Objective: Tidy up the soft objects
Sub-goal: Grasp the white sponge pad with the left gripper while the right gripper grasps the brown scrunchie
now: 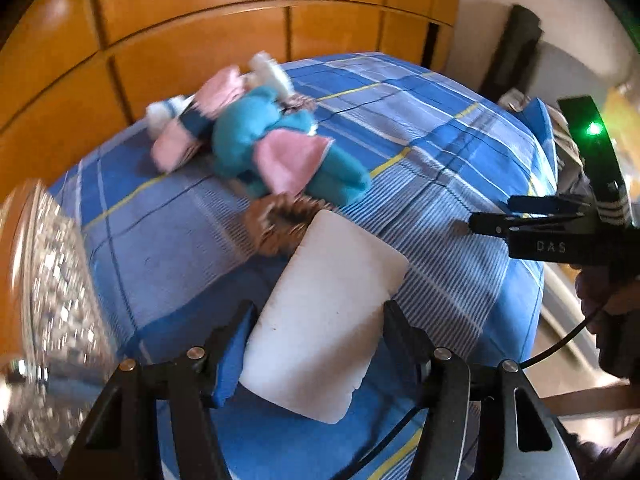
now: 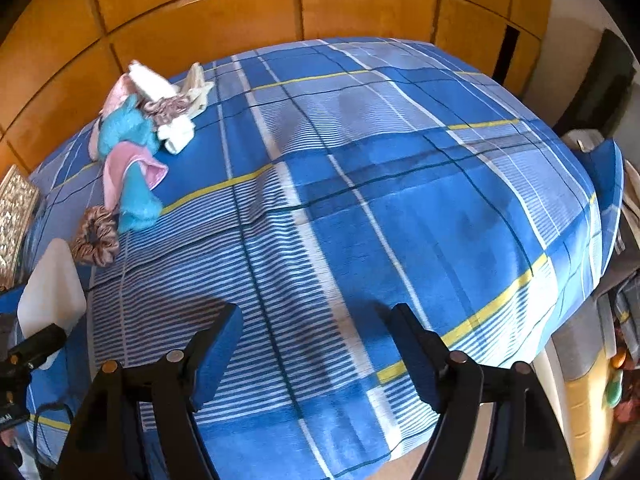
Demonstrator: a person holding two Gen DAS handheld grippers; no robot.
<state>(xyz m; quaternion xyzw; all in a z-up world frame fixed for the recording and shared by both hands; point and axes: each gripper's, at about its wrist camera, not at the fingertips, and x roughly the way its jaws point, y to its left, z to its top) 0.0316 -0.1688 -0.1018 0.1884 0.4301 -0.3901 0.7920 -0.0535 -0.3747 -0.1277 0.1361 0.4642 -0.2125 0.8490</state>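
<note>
My left gripper [image 1: 320,328] is shut on a white foam block [image 1: 320,312] and holds it over the blue plaid bed [image 1: 440,152]. The block also shows at the left edge of the right wrist view [image 2: 52,288]. Beyond it lie a brown scrunchie [image 1: 276,224], a teal and pink plush toy [image 1: 276,144] and pink and white socks [image 1: 192,128]. The same pile appears in the right wrist view: the plush [image 2: 128,152], a scrunchie [image 2: 96,240], a second scrunchie [image 2: 166,108] and white cloths [image 2: 176,134]. My right gripper [image 2: 316,344] is open and empty above the bed; it shows in the left view [image 1: 472,224].
A wooden wardrobe wall [image 2: 280,8] stands behind the bed. A glittery gold cushion [image 1: 52,312] lies at the bed's left edge, also in the right wrist view [image 2: 16,216]. Furniture and clutter [image 2: 616,360] stand beside the bed's right edge.
</note>
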